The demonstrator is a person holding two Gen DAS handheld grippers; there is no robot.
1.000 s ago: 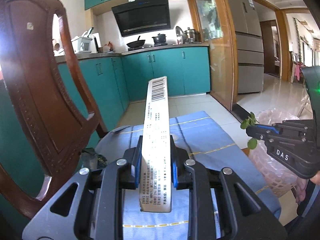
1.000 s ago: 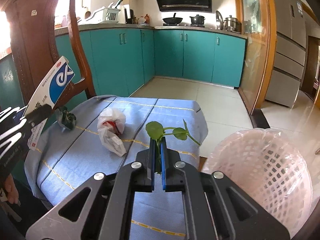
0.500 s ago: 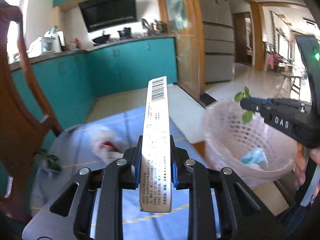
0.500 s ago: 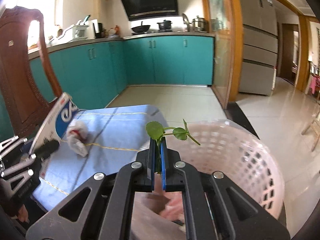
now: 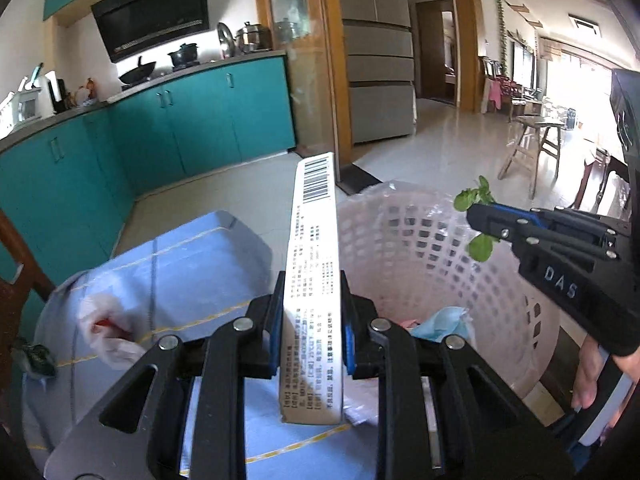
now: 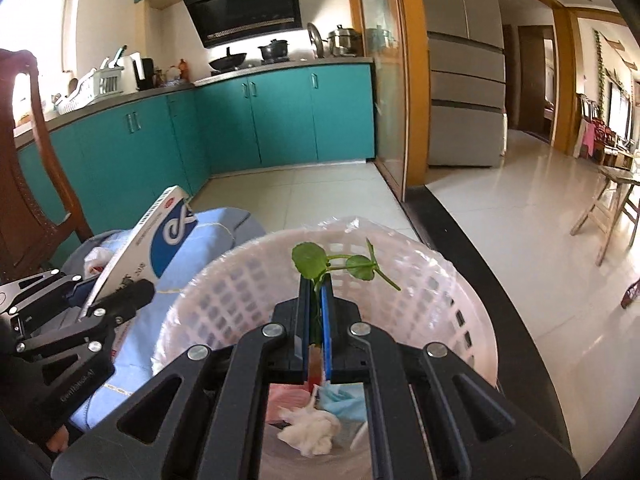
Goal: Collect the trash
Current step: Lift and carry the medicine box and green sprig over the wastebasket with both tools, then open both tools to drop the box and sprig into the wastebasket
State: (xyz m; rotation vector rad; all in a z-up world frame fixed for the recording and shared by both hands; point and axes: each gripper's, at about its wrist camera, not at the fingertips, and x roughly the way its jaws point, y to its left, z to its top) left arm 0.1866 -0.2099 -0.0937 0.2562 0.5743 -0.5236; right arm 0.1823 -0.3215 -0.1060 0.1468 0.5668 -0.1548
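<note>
My left gripper [image 5: 311,312] is shut on a long white box [image 5: 314,264] with a barcode, held upright at the near rim of the pink lattice basket [image 5: 420,240]. The box [image 6: 152,252] also shows at the left of the right wrist view. My right gripper [image 6: 316,300] is shut on a green leafy sprig [image 6: 336,266] and holds it over the basket [image 6: 460,292]. The sprig [image 5: 476,220] also shows in the left wrist view. A crumpled white bag [image 5: 106,332] and a small dark wrapper [image 5: 34,360] lie on the blue cloth [image 5: 192,264].
The basket holds a white tissue wad [image 6: 310,432], a blue mask [image 6: 340,400] and pink scraps. A wooden chair [image 6: 24,184] stands left of the table. Teal cabinets [image 6: 280,116] line the back. A wooden stool [image 5: 532,148] stands at the right.
Both grippers have swung right from the cloth toward the basket. The sprig now hangs over the basket's inside, and the box has reached its near rim. Both stay shut.
</note>
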